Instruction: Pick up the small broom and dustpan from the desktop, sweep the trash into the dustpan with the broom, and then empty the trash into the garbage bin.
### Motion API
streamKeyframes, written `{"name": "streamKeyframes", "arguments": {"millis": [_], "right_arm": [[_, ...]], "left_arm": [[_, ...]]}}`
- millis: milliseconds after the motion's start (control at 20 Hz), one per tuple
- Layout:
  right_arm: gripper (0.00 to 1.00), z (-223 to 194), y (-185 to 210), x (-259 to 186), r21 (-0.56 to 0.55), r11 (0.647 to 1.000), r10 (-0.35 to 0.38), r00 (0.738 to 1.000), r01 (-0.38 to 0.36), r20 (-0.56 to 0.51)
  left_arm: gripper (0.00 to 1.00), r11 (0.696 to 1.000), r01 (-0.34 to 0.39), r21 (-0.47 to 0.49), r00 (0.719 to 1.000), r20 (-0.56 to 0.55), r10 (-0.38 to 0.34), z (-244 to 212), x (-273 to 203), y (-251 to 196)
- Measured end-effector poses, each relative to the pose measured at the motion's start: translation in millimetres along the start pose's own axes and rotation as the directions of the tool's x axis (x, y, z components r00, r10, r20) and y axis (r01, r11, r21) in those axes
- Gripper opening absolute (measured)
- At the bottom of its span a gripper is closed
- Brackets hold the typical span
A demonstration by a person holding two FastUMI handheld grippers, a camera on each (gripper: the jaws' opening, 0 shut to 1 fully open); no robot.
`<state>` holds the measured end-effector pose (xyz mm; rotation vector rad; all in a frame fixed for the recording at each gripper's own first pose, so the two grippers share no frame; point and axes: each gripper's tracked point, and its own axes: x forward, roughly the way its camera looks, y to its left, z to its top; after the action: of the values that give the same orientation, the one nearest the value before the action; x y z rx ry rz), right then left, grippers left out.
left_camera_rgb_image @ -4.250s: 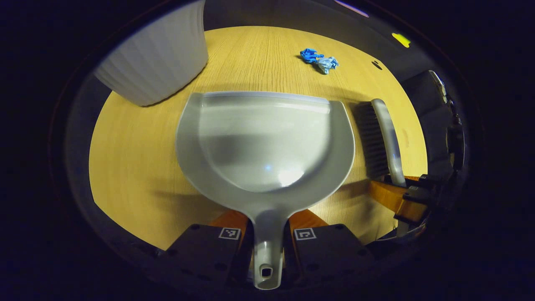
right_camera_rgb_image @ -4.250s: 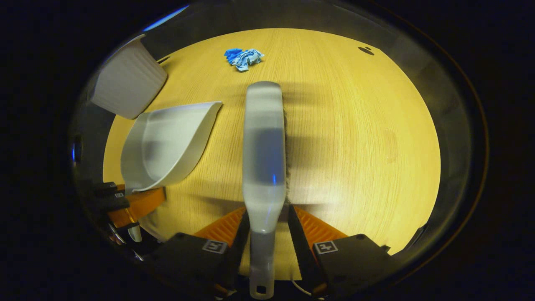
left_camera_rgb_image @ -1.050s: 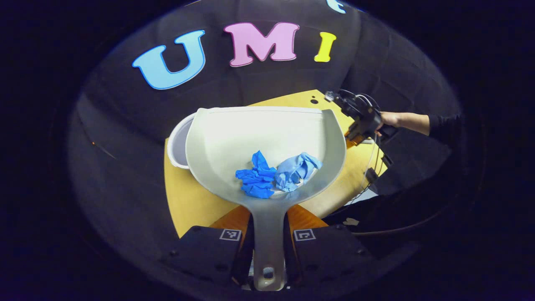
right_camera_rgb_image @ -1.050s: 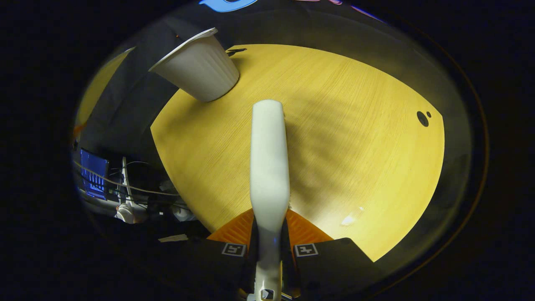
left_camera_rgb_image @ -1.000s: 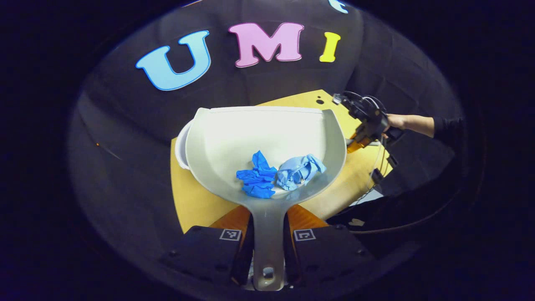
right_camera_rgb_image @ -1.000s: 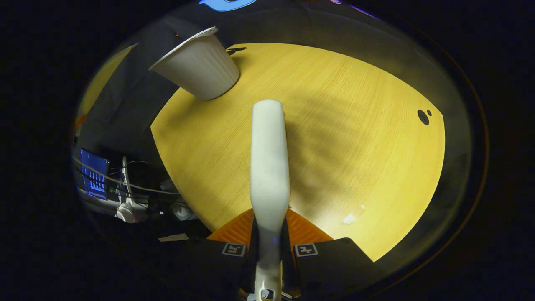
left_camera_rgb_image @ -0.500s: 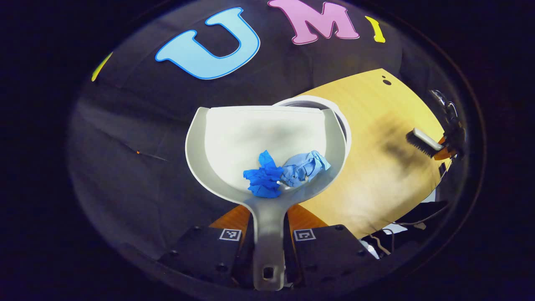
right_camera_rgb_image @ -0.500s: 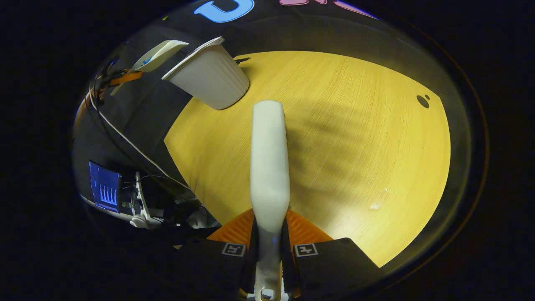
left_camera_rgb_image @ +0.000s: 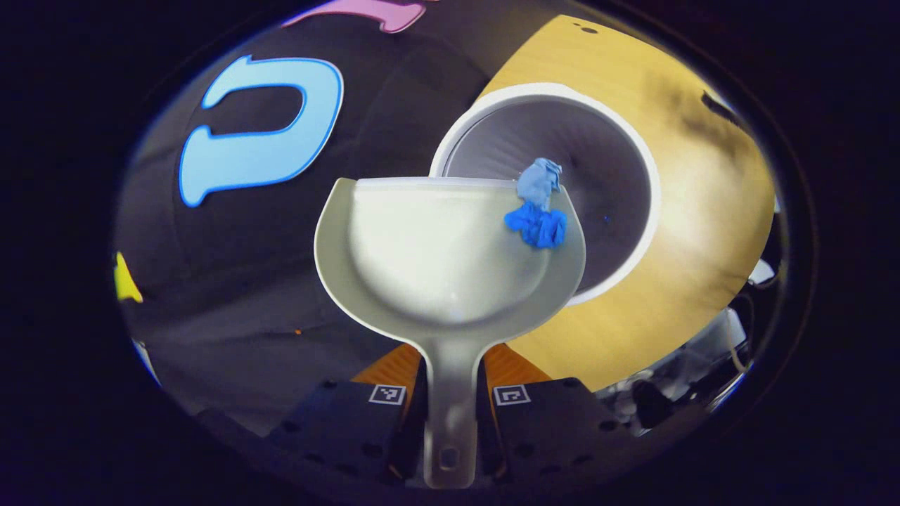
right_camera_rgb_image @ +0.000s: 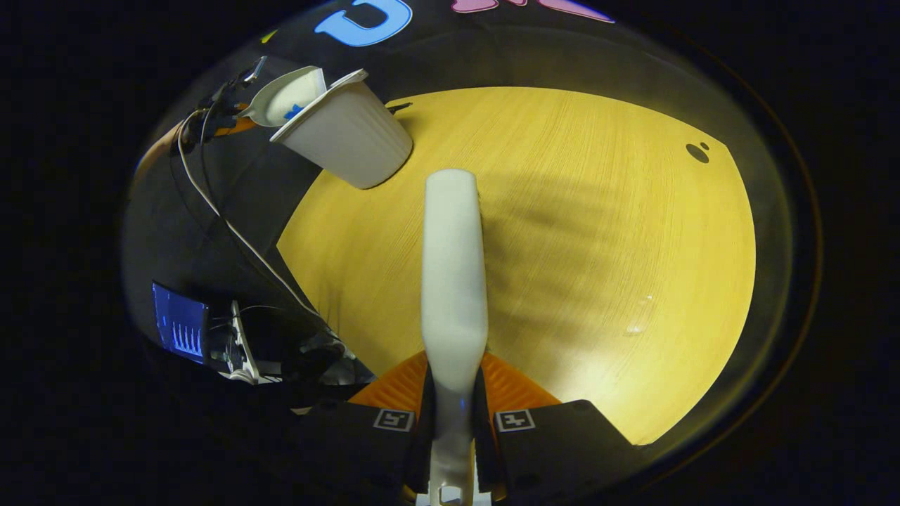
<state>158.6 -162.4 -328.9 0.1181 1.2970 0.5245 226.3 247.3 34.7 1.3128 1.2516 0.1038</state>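
A: Left tool point(left_camera_rgb_image: 450, 414) pinches the dustpan point(left_camera_rgb_image: 443, 260) handle — pan tipped over the garbage bin point(left_camera_rgb_image: 633, 232) on the desk point(left_camera_rgb_image: 703, 211); trash point(left_camera_rgb_image: 538, 211) sits at its front corner.

B: Right tool point(right_camera_rgb_image: 453, 429) clamps the broom point(right_camera_rgb_image: 453, 267). Risk — trash could snag there, or drop outside the rim.

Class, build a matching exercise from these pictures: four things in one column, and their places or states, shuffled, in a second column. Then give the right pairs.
Things:
1. dustpan
2. blue trash
3. garbage bin
4. broom

Places or states:
A. stands on the wooden desktop
B. at the pan's front corner
C. gripped by the right gripper
D. gripped by the left gripper

Pairs: 1-D, 2-B, 3-A, 4-C
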Motion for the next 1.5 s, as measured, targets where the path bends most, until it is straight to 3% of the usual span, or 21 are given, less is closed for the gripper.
{"name": "streamKeyframes", "arguments": {"millis": [100,150,300,400,450,500,600,700,800,850,900,1050,1150,1250,1300,1350,1450,1500], "right_arm": [[0.32,0,-1,2,0.003,1.000,0.000,1.000,0.000,0.006],[0.28,-2,-1,1,0.007,1.000,0.001,1.000,-0.001,0.009],[0.28,-4,-2,2,0.033,0.999,-0.003,1.000,0.003,0.011],[0.24,-4,-5,0,0.053,0.998,-0.024,1.000,0.023,0.019],[0.28,-5,-8,-3,0.074,0.996,-0.042,0.999,0.039,0.029],[0.24,-5,-6,-4,0.093,0.995,-0.050,0.998,0.046,0.039],[0.28,-3,-8,-10,0.123,0.990,-0.074,0.995,0.066,0.061],[0.23,-6,-11,-16,0.125,0.987,-0.106,0.992,0.098,0.062],[0.27,-8,-14,-21,0.141,0.981,-0.143,0.988,0.132,0.067],[0.23,-8,-15,-23,0.156,0.977,-0.156,0.985,0.143,0.075],[0.28,-8,-13,-24,0.172,0.973,-0.167,0.982,0.151,0.084],[0.28,-11,-9,-22,0.214,0.964,-0.186,0.977,0.160,0.105],[0.32,-17,-6,-16,0.240,0.957,-0.192,0.977,0.165,0.094],[0.28,-30,-3,-6,0.267,0.946,-0.210,0.975,0.182,0.078],[0.24,-36,-3,-1,0.282,0.940,-0.220,0.973,0.193,0.066],[0.28,-42,-4,8,0.291,0.935,-0.229,0.972,0.204,0.054],[0.24,-52,-4,30,0.290,0.929,-0.247,0.969,0.229,0.024],[0.28,-58,-5,41,0.283,0.926,-0.262,0.965,0.251,0.002]], "left_arm": [[0.29,0.999,-0.029,0.026,1.000,-0.006,0.029,-7,3,-4],[0.29,1.000,-0.022,0.008,1.000,-0.006,0.023,-11,4,-8],[0.29,0.999,-0.019,-0.042,0.999,0.026,0.020,-7,-3,-9],[0.29,0.992,-0.010,-0.129,0.995,0.101,0.023,-9,-9,-13],[0.29,0.975,0.016,-0.221,0.986,0.163,0.021,-10,-3,-18],[0.29,0.958,0.044,-0.284,0.977,0.214,0.019,-10,-1,-24],[0.29,0.924,0.101,-0.369,0.950,0.312,0.021,-3,2,-37],[0.29,0.898,0.177,-0.403,0.903,0.428,0.014,10,4,-48],[0.28,0.867,0.281,-0.411,0.850,0.527,-0.026,24,5,-73],[0.29,0.844,0.341,-0.414,0.820,0.570,-0.053,35,9,-90],[0.29,0.819,0.405,-0.406,0.787,0.611,-0.087,45,12,-109],[0.28,0.754,0.561,-0.342,0.688,0.699,-0.195,81,-9,-171],[0.28,0.725,0.606,-0.329,0.666,0.708,-0.235,101,-10,-213],[0.29,0.674,0.651,-0.350,0.658,0.703,-0.270,116,1,-258],[0.29,0.633,0.679,-0.373,0.653,0.700,-0.287,125,7,-275],[0.29,0.581,0.712,-0.395,0.644,0.698,-0.314,142,13,-290],[0.29,0.466,0.772,-0.432,0.616,0.688,-0.383,177,26,-329],[0.29,0.421,0.787,-0.450,0.608,0.681,-0.409,195,34,-344]]}}
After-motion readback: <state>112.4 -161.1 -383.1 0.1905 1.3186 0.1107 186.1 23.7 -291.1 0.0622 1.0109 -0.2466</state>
